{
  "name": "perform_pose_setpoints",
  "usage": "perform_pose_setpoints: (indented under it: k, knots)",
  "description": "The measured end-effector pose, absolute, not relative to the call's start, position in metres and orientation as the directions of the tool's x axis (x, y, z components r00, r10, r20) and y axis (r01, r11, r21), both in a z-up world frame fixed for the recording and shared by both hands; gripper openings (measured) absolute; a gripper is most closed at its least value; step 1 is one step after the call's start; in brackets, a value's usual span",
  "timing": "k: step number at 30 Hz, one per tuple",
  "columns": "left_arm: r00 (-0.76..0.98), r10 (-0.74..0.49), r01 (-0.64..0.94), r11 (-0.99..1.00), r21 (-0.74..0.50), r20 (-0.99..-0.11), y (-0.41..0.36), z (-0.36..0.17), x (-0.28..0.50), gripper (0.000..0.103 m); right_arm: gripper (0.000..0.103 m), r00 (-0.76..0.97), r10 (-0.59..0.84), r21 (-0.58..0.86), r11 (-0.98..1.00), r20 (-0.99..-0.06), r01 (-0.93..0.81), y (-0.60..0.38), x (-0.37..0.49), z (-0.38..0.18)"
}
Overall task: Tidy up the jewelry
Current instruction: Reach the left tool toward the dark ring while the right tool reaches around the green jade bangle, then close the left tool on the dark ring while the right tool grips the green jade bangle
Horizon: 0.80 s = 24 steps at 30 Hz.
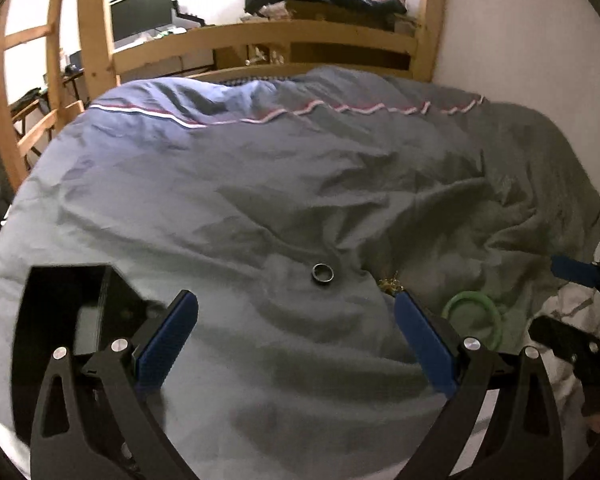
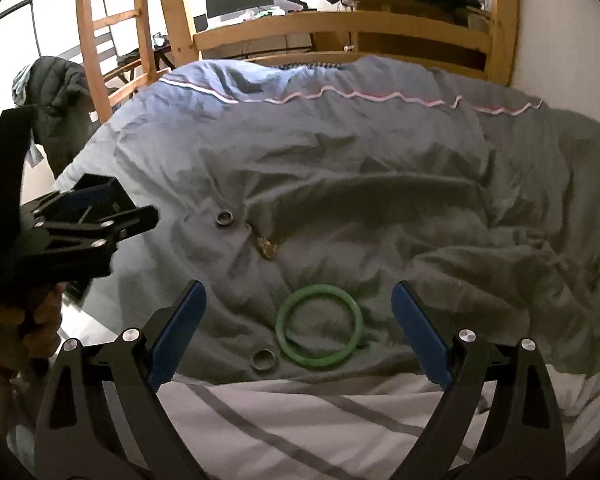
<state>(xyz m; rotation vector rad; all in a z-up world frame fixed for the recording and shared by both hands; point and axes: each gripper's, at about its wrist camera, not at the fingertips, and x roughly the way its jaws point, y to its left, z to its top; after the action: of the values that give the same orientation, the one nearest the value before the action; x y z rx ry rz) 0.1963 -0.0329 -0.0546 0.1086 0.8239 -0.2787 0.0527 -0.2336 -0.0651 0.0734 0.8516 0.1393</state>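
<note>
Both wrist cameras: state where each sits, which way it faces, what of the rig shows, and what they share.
Left wrist: behind the open left gripper, facing along the duvet toward the wooden bed frame; right gripper at right edge.
Right wrist: behind the open right gripper, same heading; left gripper at left.
Shared: green bangle, far ring, gold piece.

**Jewelry on the blue duvet**

We see 4 pieces lying flat on the duvet (image 2: 380,208). A green bangle (image 2: 319,326) lies nearest, with a grey metal ring (image 2: 263,359) just beside its left edge. Farther back sits a small gold tangle (image 2: 266,247), then a 2nd grey ring (image 2: 224,218), apart from it.
</note>
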Motion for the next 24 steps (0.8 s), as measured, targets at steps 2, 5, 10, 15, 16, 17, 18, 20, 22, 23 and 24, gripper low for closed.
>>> perform_pose_setpoints:
  k: [2,5,10,15,16,17,18,20,22,23,24]
  knots:
    - [0.631,-0.202,0.294,0.956,-0.010,-0.749,-0.043,-0.067,0.209,0.097,0.093,0.637,0.192,0.168,0.981,-0.747,-0.098,-0.239,0.058,-0.076]
    - [0.593,-0.231,0.308,0.950,-0.048,-0.771,-0.050,-0.084,0.224,0.097,0.093,0.627,0.222,0.215,0.973,-0.746,-0.089,-0.243,0.064,-0.090]
    - [0.577,-0.227,0.336,0.942,-0.026,-0.784,-0.061,-0.106,0.242,0.097,0.093,0.568,0.165,0.189,0.982,-0.806,-0.017,-0.238,0.085,-0.126]
    - [0.522,-0.248,0.321,0.944,-0.082,-0.816,-0.058,-0.131,0.262,0.077,0.093,0.521,0.134,0.136,0.990,-0.843,-0.035,-0.226,0.092,-0.144]
    - [0.521,-0.249,0.321,0.944,-0.083,-0.816,-0.058,-0.133,0.262,0.077,0.092,0.515,0.140,0.142,0.989,-0.846,-0.035,-0.226,0.094,-0.147]
    - [0.525,-0.250,0.322,0.943,-0.082,-0.814,-0.058,-0.133,0.262,0.077,0.092,0.510,0.143,0.149,0.988,-0.848,-0.031,-0.227,0.095,-0.149]
    - [0.529,-0.248,0.324,0.943,-0.077,-0.812,-0.058,-0.132,0.261,0.073,0.088,0.504,0.143,0.152,0.988,-0.852,-0.022,-0.228,0.096,-0.151]
    - [0.536,-0.242,0.326,0.943,-0.066,-0.809,-0.058,-0.131,0.259,0.065,0.074,0.503,0.125,0.140,0.990,-0.855,-0.007,-0.230,0.096,-0.151]
    - [0.539,-0.239,0.322,0.945,-0.065,-0.808,-0.057,-0.131,0.258,0.056,0.074,0.508,0.133,0.149,0.989,-0.851,-0.010,-0.230,0.095,-0.150]
    - [0.540,-0.240,0.315,0.947,-0.071,-0.806,-0.055,-0.130,0.258,0.049,0.074,0.508,0.134,0.148,0.989,-0.851,-0.013,-0.230,0.095,-0.149]
    - [0.540,-0.245,0.311,0.947,-0.080,-0.805,-0.053,-0.129,0.259,0.041,0.074,0.510,0.134,0.146,0.989,-0.849,-0.016,-0.231,0.093,-0.149]
